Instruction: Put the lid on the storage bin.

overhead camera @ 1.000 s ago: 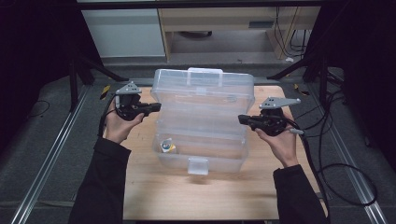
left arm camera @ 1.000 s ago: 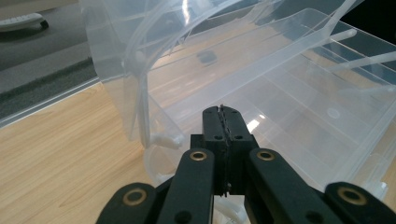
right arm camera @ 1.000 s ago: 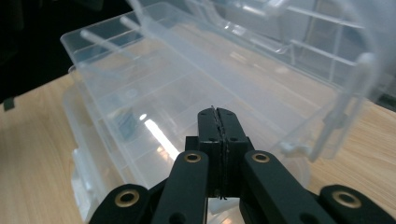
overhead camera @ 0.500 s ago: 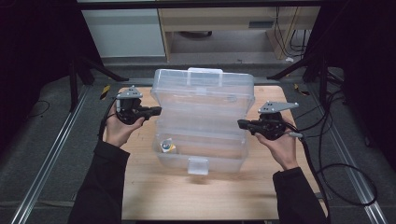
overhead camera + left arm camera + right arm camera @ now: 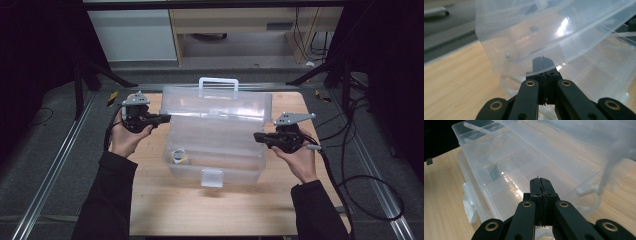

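A clear plastic compartment box (image 5: 215,150) sits in the middle of the wooden table (image 5: 150,200). Its lid (image 5: 217,105) is lifted at the back, with the white handle (image 5: 218,82) on top. My left gripper (image 5: 166,118) is shut, and its tips rest against the lid's left edge (image 5: 499,67). My right gripper (image 5: 257,135) is shut too, with its tips at the box's right side over the divided tray (image 5: 506,170). A small round item (image 5: 177,156) lies in the box's lower left. A front latch (image 5: 212,177) hangs down.
Metal rails (image 5: 55,170) run along both sides of the table. Black cables (image 5: 360,165) loop on the floor at the right. Cabinets (image 5: 135,35) stand beyond the far edge. Bare wood lies in front of the box.
The right gripper has drifted slightly toward the person along the box's right side. The left gripper has barely moved.
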`<move>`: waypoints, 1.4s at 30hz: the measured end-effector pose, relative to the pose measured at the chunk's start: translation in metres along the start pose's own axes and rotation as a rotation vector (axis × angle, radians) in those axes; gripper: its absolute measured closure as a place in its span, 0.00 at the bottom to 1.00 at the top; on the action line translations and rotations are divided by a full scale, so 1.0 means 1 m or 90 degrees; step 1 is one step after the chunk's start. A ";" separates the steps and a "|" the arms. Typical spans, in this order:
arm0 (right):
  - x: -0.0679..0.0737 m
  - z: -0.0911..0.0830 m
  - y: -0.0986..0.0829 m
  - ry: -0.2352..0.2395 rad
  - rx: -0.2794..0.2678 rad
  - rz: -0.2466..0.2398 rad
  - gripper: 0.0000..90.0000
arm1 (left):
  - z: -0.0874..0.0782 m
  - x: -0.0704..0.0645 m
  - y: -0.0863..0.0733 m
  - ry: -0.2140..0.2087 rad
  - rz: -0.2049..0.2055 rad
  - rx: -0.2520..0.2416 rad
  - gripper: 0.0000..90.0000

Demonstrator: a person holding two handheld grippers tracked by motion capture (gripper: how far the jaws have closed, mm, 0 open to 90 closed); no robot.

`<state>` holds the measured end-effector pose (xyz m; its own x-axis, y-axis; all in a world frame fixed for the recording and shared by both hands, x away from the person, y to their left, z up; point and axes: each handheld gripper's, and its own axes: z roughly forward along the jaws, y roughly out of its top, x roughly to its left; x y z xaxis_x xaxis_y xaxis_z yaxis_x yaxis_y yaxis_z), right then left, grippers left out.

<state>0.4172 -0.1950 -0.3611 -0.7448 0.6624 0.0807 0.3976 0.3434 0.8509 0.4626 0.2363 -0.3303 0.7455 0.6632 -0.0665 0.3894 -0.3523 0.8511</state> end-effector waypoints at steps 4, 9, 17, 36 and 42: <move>-0.002 -0.003 -0.006 0.005 -0.009 0.010 1.00 | -0.001 -0.001 -0.005 -0.004 0.001 0.001 1.00; -0.001 -0.008 -0.011 0.004 -0.028 0.016 0.96 | -0.001 -0.005 -0.011 -0.002 0.015 0.016 1.00; 0.004 -0.015 -0.016 -0.004 -0.039 0.024 0.96 | -0.002 -0.010 -0.024 -0.014 0.019 0.036 1.00; 0.006 -0.025 -0.032 -0.031 -0.006 0.037 0.98 | -0.003 -0.023 -0.041 -0.012 0.044 0.082 0.99; 0.007 -0.027 -0.034 -0.041 -0.004 0.038 0.98 | -0.007 -0.022 -0.045 -0.016 0.038 0.078 0.98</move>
<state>0.3842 -0.2203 -0.3757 -0.6839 0.7229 0.0988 0.4367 0.2971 0.8491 0.4247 0.2428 -0.3636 0.7821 0.6224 -0.0313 0.4057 -0.4704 0.7837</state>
